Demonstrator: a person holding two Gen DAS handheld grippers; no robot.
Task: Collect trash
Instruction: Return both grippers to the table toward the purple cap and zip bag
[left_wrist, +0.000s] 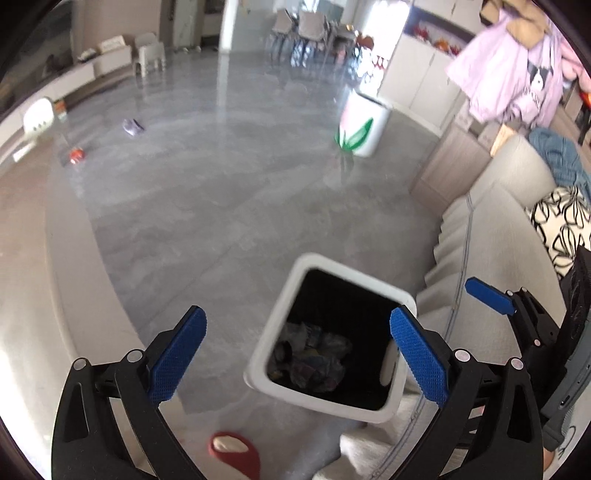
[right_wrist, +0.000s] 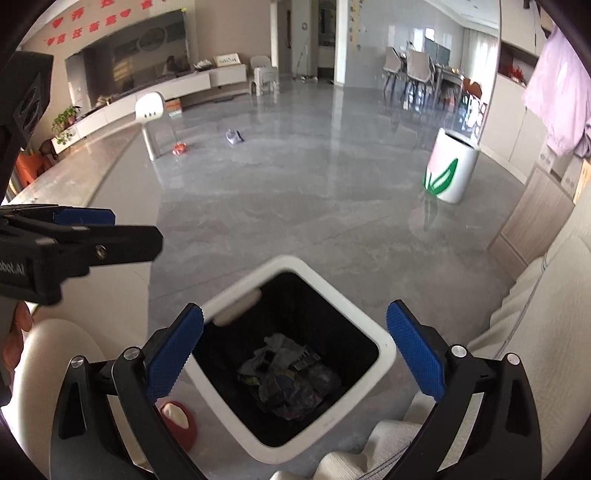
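A white square trash bin (left_wrist: 317, 264) with a black liner stands on the grey floor, with crumpled trash (left_wrist: 314, 354) at its bottom. My left gripper (left_wrist: 299, 354) is open and empty, above the bin's left side. My right gripper (right_wrist: 295, 350) is open and empty, right above the bin (right_wrist: 384, 350) and its trash (right_wrist: 288, 380). The right gripper also shows at the right edge of the left wrist view (left_wrist: 491, 295). The left gripper shows at the left edge of the right wrist view (right_wrist: 85, 236). A purple scrap (right_wrist: 233, 137) and an orange-red scrap (right_wrist: 179, 148) lie far off on the floor.
A beige sofa (left_wrist: 498, 229) with a patterned cushion runs along the right. A white round bin with green leaves (right_wrist: 450, 170) stands at the far right. A red slipper (left_wrist: 236, 450) lies by the bin. A white stool (right_wrist: 149, 110), a low cabinet and dining chairs stand at the back.
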